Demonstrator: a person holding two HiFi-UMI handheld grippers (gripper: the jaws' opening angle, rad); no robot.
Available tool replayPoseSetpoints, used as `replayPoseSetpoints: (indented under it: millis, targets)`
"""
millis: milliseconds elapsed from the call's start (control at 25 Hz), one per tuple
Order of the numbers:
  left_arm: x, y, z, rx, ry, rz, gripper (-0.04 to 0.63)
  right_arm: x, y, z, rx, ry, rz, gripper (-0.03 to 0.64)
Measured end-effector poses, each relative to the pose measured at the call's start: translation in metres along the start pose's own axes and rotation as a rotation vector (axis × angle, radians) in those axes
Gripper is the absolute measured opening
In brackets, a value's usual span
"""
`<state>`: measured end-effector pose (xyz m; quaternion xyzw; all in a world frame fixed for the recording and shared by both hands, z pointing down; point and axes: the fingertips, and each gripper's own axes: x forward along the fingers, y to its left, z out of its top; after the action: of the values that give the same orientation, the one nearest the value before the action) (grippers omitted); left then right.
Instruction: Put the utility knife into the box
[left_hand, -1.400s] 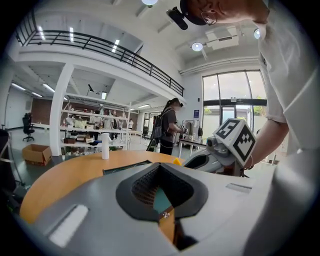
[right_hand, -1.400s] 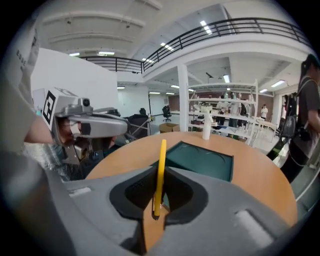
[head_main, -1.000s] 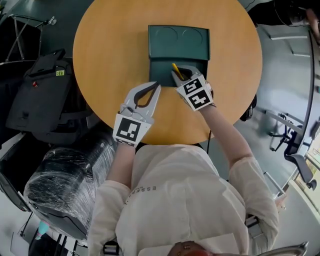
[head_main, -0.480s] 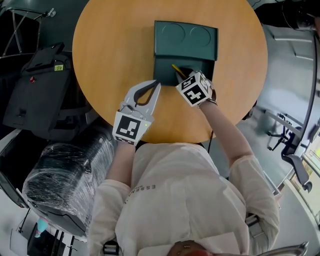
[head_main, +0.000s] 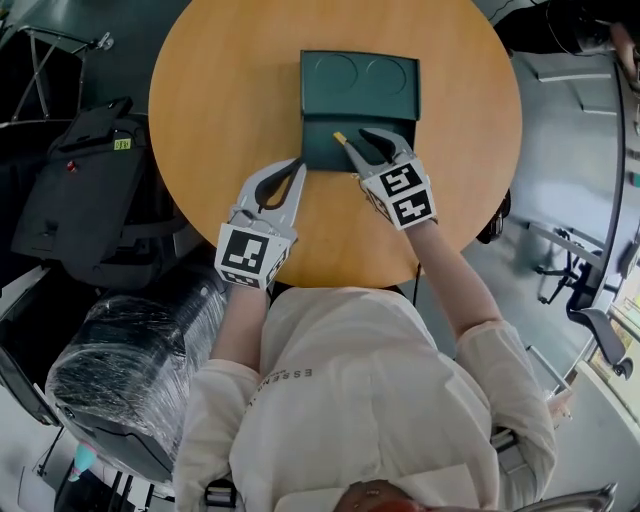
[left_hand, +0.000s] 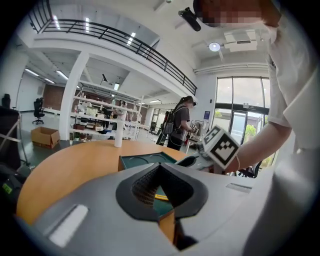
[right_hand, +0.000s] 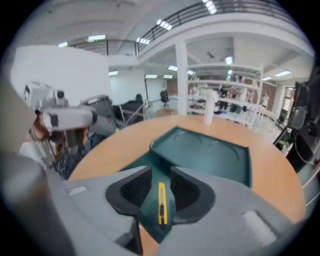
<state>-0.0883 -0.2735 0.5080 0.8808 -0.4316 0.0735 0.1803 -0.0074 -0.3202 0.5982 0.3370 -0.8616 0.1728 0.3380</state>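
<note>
Knife (right_hand: 162, 202) position was assessed against its surroundings. The desk (head_main: 220, 120) carried the box (head_main: 362, 80) near its middle, within reach of both arms. The right hand-held gripper (head_main: 365, 148) reached over the box's near edge, forearm angled in from the right. Its jaws were opening and stood clear of the knife, evidently to release it. The left hand-held gripper (head_main: 297, 168) was closed on nothing just beside the box's left corner, probably idle. The knife lay flat on the box floor, between the right jaws.
</note>
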Motion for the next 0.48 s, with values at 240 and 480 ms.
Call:
replayPoseSetpoints:
  millis: [240,480]
  targets:
    - [-0.007,-0.025,0.038,0.054,-0.081,0.008,0.015,-0.099,0.005,0.053,0.136,-0.402,-0.101,-0.001]
    - [-0.029,-0.07,0.06,0.08,-0.132,0.032,0.015,-0.181,0.025,0.053,0.108,-0.562,-0.134,-0.008]
